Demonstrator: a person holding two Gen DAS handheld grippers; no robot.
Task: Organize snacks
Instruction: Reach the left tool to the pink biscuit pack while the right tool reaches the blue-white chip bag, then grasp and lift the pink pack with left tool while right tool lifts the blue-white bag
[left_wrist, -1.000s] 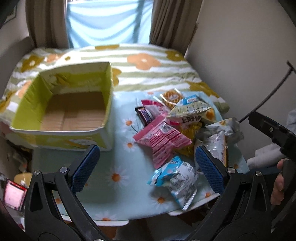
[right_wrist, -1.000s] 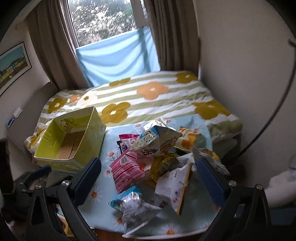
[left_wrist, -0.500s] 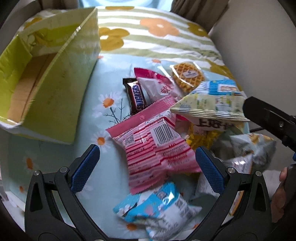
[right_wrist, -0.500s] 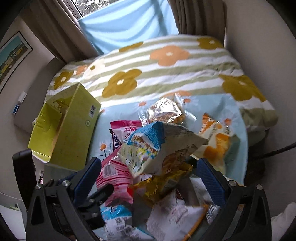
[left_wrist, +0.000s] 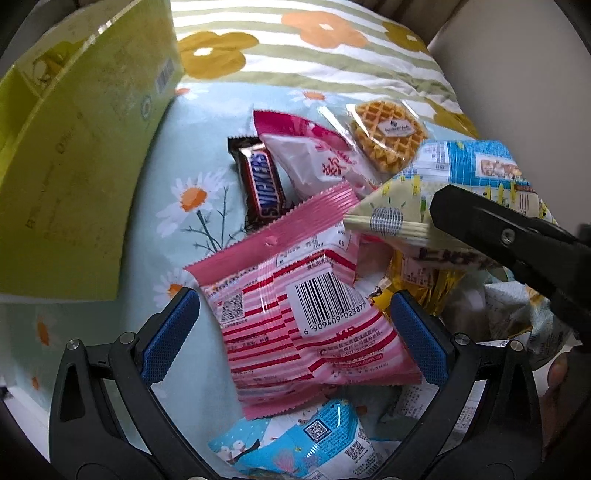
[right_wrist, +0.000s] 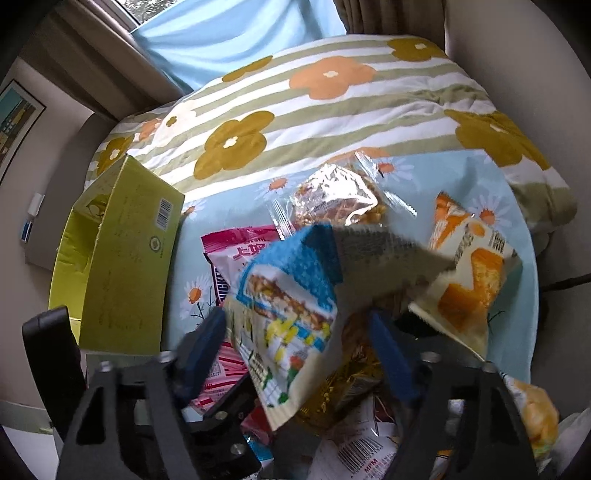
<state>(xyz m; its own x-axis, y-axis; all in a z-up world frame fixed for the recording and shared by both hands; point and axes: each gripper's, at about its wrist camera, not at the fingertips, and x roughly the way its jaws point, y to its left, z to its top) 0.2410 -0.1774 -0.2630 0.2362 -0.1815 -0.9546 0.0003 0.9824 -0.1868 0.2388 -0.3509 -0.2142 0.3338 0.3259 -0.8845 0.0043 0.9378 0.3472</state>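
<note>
Pink and white stripes mark the snack packet (left_wrist: 310, 314) that lies between the blue pads of the left gripper (left_wrist: 291, 332). The jaws of this gripper are spread wide, one pad on each side of the packet, and the pads do not press on it. The packet rests on the light blue daisy tablecloth (left_wrist: 199, 206), on top of a blue packet (left_wrist: 295, 443) and beside a Snickers bar (left_wrist: 264, 184). Behind these lie a dark pink packet (left_wrist: 314, 158) and a round waffle in clear wrap (left_wrist: 388, 133).

The right gripper (right_wrist: 299, 350) has just been closing its jaws, and a blue and cream snack bag (right_wrist: 288, 314) stands between its blue pads. The view is blurred, so I cannot tell if the pads already press on the bag. An orange and white bag (right_wrist: 469, 280) lies just to the right, and a shiny foil packet (right_wrist: 332, 199) lies behind.

The yellow-green cardboard box (right_wrist: 122, 266) stands at the left edge of the table, near the pile but apart from it. Behind the table there is a striped blanket with flowers (right_wrist: 295, 110).
</note>
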